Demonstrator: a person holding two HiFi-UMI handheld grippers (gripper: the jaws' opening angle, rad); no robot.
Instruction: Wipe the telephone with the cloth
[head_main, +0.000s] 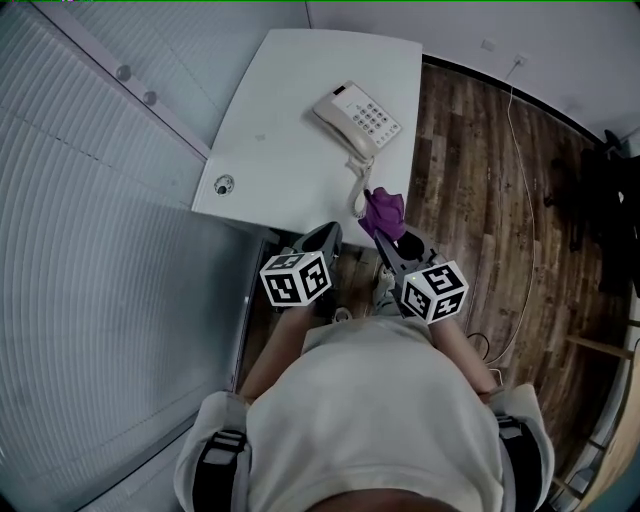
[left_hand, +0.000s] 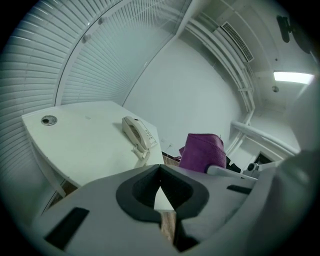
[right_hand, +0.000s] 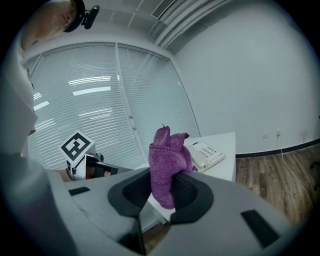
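Holding cloth (head_main: 386, 206) near telephone (head_main: 357, 118).
Fingers of right gripper (head_main: 378, 228) clamp the purple cloth by the counter (head_main: 280, 130) edge; left gripper (head_main: 326, 234) fingers closed, empty.

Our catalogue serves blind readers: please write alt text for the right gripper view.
The right gripper is shut on a purple cloth that sticks up between its jaws. Beyond it, a white telephone lies on a white desk, with window blinds behind.

Head view looks down; all views share the telephone (head_main: 357, 118)
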